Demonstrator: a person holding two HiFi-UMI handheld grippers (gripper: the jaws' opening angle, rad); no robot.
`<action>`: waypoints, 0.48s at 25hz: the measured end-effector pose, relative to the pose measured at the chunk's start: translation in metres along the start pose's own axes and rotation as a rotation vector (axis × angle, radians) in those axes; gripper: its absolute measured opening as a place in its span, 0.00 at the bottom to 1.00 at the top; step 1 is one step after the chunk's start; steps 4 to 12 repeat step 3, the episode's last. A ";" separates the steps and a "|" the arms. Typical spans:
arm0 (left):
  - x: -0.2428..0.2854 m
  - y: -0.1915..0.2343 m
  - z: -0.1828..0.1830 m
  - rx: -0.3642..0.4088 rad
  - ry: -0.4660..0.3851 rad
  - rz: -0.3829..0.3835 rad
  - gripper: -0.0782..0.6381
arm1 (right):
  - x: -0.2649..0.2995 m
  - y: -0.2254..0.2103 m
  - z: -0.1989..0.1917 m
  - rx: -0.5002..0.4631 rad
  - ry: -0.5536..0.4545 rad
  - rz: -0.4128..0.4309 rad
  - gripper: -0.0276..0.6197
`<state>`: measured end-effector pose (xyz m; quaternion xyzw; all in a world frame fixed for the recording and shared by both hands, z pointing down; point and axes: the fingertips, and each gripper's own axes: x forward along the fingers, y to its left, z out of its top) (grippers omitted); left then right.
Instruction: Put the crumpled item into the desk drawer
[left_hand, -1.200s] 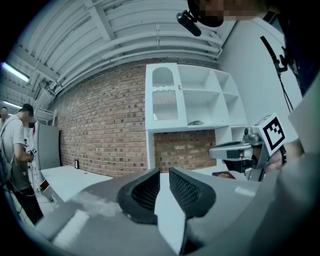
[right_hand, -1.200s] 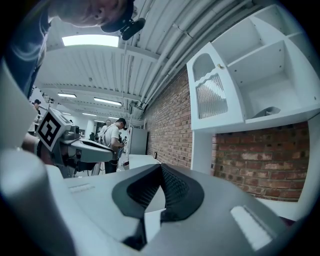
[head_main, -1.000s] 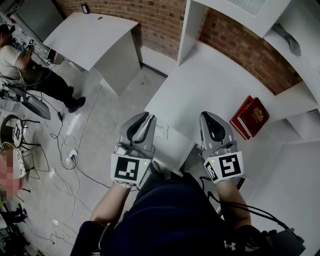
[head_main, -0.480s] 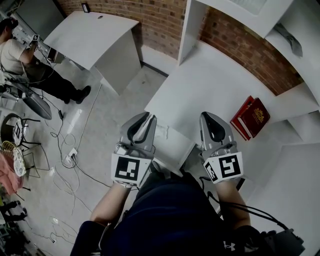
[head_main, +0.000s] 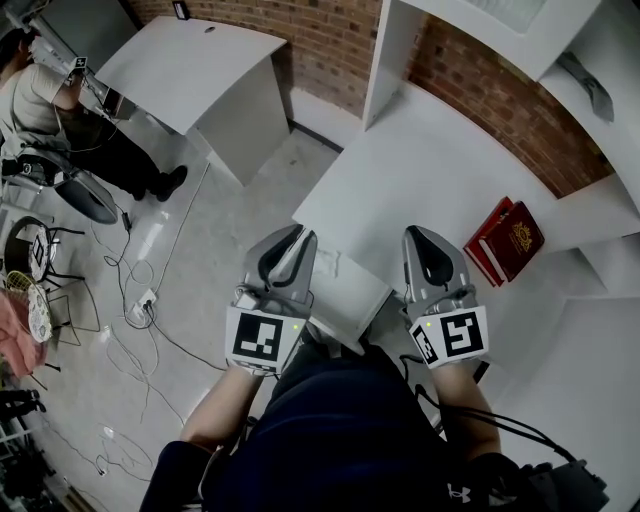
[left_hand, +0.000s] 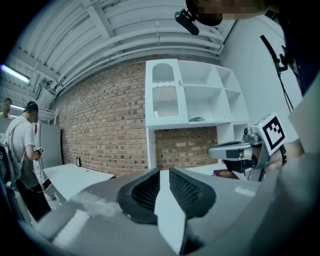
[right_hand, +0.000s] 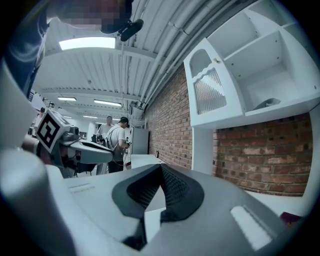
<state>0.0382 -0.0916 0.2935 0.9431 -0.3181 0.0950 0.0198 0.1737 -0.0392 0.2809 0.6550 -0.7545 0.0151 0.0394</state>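
Observation:
A small white crumpled item (head_main: 328, 262) lies near the front edge of the white desk (head_main: 430, 170), between my two grippers. Just below it a white drawer (head_main: 350, 300) juts from the desk front; how far it is open I cannot tell. My left gripper (head_main: 298, 236) hovers left of the item, its jaws a narrow gap apart with nothing in them (left_hand: 164, 172). On the other side my right gripper (head_main: 420, 232) hangs over the desk front, tips touching and empty (right_hand: 161, 167).
Red books (head_main: 503, 238) lie on the desk at the right, below a brick wall and white shelves (head_main: 560, 60). A second white desk (head_main: 190, 70) stands at the far left. A person (head_main: 60, 110) stands beside it, with cables (head_main: 150, 300) on the floor.
Both grippers keep their place and jaw state. The head view has shifted slightly, and the person at the far left has moved a little.

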 end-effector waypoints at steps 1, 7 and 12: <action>0.001 -0.001 0.000 0.000 0.000 0.002 0.20 | 0.000 -0.001 -0.001 0.002 0.000 0.002 0.05; 0.002 -0.002 -0.001 0.001 0.001 0.006 0.20 | 0.000 -0.003 -0.002 0.005 0.001 0.005 0.05; 0.002 -0.002 -0.001 0.001 0.001 0.006 0.20 | 0.000 -0.003 -0.002 0.005 0.001 0.005 0.05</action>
